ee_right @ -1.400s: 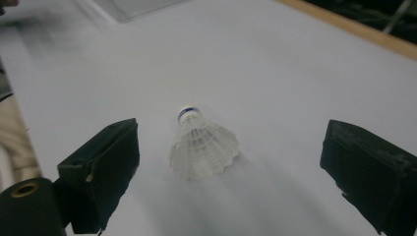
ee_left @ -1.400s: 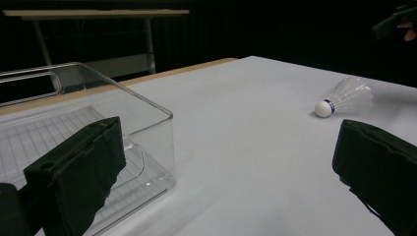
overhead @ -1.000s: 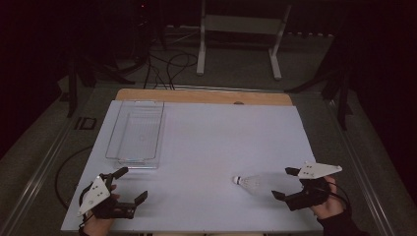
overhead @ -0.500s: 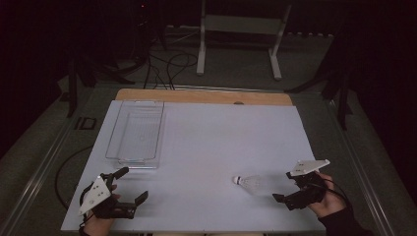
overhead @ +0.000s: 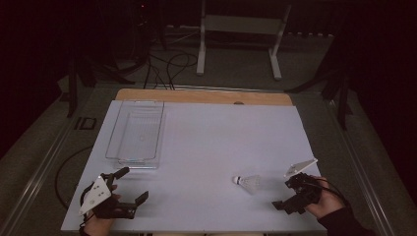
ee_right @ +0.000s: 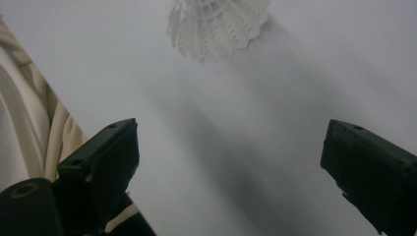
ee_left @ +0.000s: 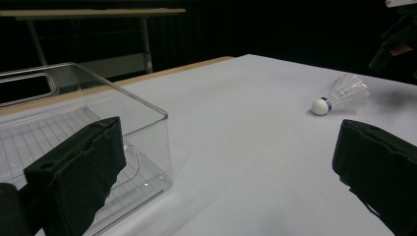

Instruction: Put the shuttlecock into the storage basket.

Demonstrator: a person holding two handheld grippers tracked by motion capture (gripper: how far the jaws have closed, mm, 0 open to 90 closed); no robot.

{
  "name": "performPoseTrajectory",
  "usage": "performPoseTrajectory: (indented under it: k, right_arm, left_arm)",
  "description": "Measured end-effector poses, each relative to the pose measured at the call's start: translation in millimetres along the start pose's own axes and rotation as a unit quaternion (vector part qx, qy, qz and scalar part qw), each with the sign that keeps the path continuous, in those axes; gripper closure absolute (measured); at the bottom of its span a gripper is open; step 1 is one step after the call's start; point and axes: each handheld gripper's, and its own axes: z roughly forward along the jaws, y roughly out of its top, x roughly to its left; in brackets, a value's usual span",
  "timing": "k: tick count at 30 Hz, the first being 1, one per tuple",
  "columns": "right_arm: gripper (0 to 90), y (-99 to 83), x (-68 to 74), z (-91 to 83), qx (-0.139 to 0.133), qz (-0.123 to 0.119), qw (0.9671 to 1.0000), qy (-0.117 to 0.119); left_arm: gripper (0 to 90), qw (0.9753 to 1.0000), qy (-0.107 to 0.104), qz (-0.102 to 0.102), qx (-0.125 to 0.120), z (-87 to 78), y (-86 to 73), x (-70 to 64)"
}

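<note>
Vs. a sec ago: right tool (overhead: 290, 195) has pulled back toward the near-right corner and sits a bit further from the shuttlecock (overhead: 247, 181); the gap between them is wider than before. Shuttlecock itself hasn't moved. Left tool (overhead: 129, 187) is in the same spot at the near-left corner, same pose.

Right tool: jaws wide apart, nothing between them. In the right gripper view the shuttlecock's feather skirt (ee_right: 216, 22) lies ahead of the jaws, well clear of both. Left tool: jaws also spread wide, holding nothing; in the left gripper view its jaws frame the box corner on one side and the shuttlecock (ee_left: 339, 94) farther off on the other.

Shuttlecock lies on its side on the white surface (overhead: 221, 142), near-right part, cork end pointing left, skirt toward the right tool. Not touching anything.

Clear plastic box (overhead: 137, 132) stands on the far-left part of the surface, well apart from the shuttlecock, just beyond the left tool. Open top, ribbed floor. Nothing lies between the right tool and the shuttlecock.

Surface is a white sheet w/ a wooden strip (overhead: 204, 96) along the far edge. Room is dark; a white metal stand (overhead: 240, 29) and cables (overhead: 167, 64) sit on the floor beyond.
</note>
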Motion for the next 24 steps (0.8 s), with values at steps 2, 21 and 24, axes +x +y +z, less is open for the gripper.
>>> performPoseTrajectory:
  k: [2, 21, 24]
  right_arm:
    - [7.9, 0.6, 0.6, 0.1, 0.002, -0.003, 1.0, 0.002]
    - [8.0, 6.6, 8.1, 13.0, 0.073, -0.017, 0.9971, 0.004]
    - [8.0, 7.6, 9.0, 14.2, 0.078, -0.019, 0.9968, 0.003]
  left_arm:
    - [0.2, 1.0, -0.001, 0.0, 0.0, 0.1, 0.0, 0.0]
    - [0.2, 1.0, -0.005, -0.004, 0.0, 0.3, -0.2, 0.1]
    - [0.2, 1.0, -0.005, -0.004, 0.001, 0.3, -0.3, 0.2]
